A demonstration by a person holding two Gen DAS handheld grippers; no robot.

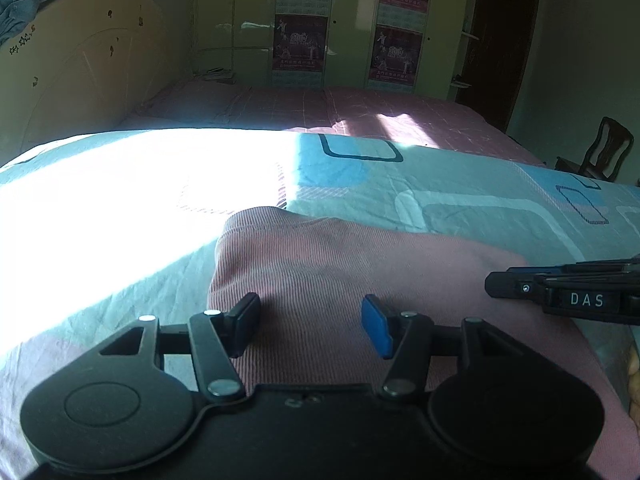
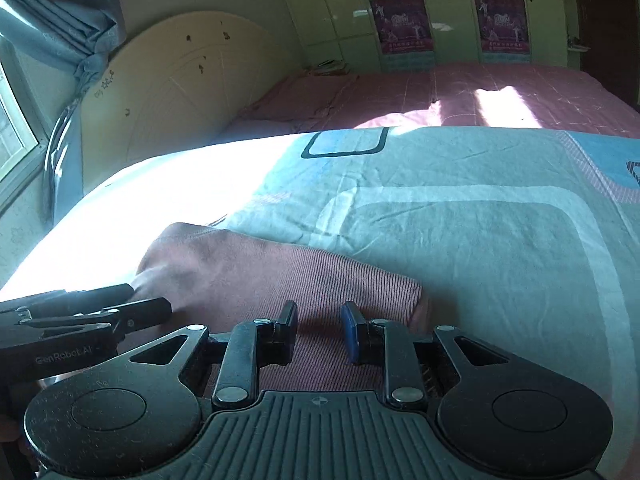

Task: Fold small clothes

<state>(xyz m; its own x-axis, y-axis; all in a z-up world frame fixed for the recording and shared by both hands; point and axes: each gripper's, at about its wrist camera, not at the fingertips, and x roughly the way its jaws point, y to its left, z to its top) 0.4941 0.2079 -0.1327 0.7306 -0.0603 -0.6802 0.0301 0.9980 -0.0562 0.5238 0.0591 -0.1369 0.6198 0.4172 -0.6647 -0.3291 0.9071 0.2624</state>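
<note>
A pink ribbed garment (image 1: pixel 360 272) lies on the light blue patterned bed sheet (image 1: pixel 460 196). My left gripper (image 1: pixel 312 324) hovers open over the garment's near left part, nothing between its fingers. My right gripper (image 2: pixel 319 332) is open over the garment (image 2: pixel 256 272) near its right end, nothing held. The right gripper also shows side-on at the right edge of the left wrist view (image 1: pixel 496 282). The left gripper shows at the left of the right wrist view (image 2: pixel 152 300).
A pink checked bedspread (image 1: pixel 360 112) covers the far half of the bed. A cream headboard (image 1: pixel 80 68) stands at left, wardrobes with posters (image 1: pixel 304 20) behind, a dark wooden chair (image 1: pixel 600 152) at right. Strong sunlight washes out the sheet's left part (image 1: pixel 120 192).
</note>
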